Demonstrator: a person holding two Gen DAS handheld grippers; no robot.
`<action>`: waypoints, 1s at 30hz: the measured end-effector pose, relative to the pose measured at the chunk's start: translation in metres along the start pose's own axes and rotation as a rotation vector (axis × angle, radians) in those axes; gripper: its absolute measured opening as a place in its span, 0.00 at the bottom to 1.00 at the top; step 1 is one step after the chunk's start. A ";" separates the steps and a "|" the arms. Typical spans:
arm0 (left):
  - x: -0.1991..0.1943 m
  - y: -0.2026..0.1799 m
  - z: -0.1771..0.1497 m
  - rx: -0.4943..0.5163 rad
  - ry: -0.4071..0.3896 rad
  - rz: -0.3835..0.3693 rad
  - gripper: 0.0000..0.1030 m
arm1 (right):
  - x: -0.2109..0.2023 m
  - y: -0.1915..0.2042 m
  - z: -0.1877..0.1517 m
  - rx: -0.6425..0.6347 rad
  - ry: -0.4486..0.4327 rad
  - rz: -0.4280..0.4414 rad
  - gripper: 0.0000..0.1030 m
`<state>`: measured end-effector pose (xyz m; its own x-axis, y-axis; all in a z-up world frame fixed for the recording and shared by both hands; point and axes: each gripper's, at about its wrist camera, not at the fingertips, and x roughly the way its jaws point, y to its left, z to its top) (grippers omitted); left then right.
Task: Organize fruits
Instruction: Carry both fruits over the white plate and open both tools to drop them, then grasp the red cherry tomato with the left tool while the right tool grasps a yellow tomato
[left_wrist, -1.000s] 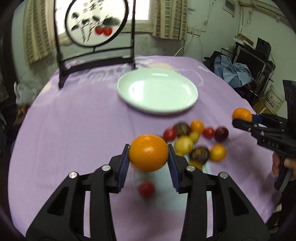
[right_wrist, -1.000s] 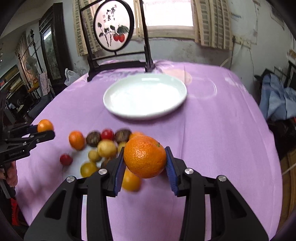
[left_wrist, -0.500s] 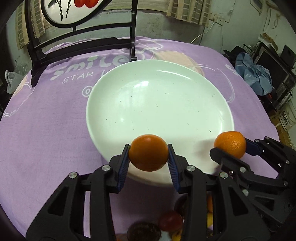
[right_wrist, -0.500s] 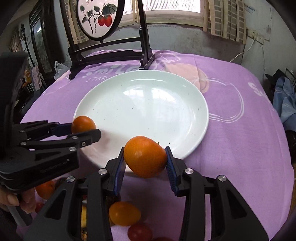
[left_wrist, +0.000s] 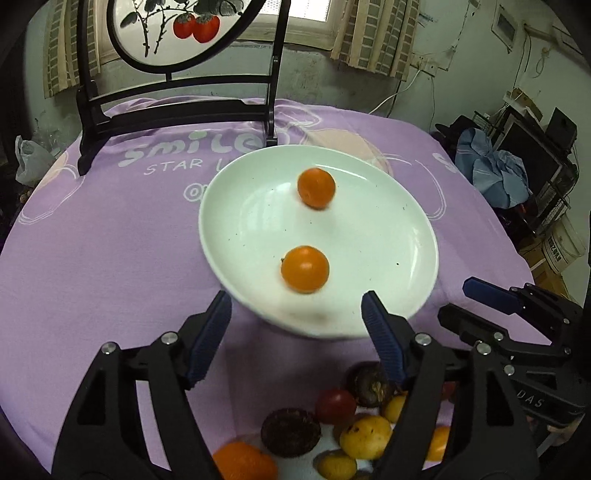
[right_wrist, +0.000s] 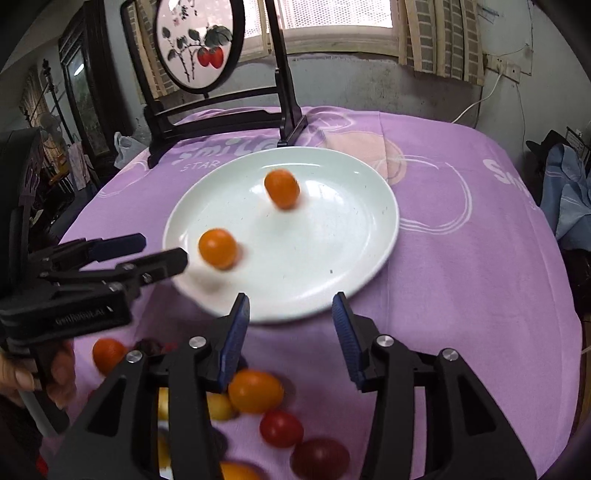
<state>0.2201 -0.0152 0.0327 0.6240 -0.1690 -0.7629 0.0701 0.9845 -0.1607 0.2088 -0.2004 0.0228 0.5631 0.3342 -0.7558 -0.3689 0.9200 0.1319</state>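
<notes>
Hovering just short of the near rim of the white plate (left_wrist: 421, 236), both sets of tongs were spread wide and held nothing. The left tongs (left_wrist: 297, 317) framed the plate's near edge; the right tongs (right_wrist: 291, 314) did the same from the other side. Two oranges sat on the plate: the nearer orange (left_wrist: 305, 269) lay toward the near-left part, and the farther orange (left_wrist: 316, 187) sat beyond the plate's centre, both slightly blurred, perhaps rolling. On the purple-clothed counter (left_wrist: 103, 258), on the near side of the plate, the loose fruit pile (left_wrist: 354, 424) waited: dark, red, yellow and orange pieces close together. Behind the plate stood a black framed screen (right_wrist: 199, 44) painted with red fruit.

The step in hand looked like the release of a first pair onto the plate, with most fruit not yet moved. The next move would call for drawing both tongs back toward the pile, each settling around one fruit without nudging its neighbours, and closing gently, since round fruit rolls easily.
</notes>
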 end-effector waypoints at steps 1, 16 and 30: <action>-0.011 0.002 -0.006 0.002 -0.011 -0.004 0.73 | -0.007 0.000 -0.006 -0.002 -0.006 -0.002 0.47; -0.087 0.022 -0.116 0.022 0.000 0.063 0.82 | -0.070 0.022 -0.116 -0.037 0.005 -0.028 0.49; -0.053 0.023 -0.156 0.055 0.116 0.039 0.43 | -0.076 0.032 -0.141 -0.042 0.004 -0.005 0.64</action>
<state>0.0672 0.0091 -0.0282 0.5330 -0.1318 -0.8358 0.0924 0.9910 -0.0973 0.0498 -0.2257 -0.0059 0.5617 0.3289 -0.7592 -0.3973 0.9121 0.1012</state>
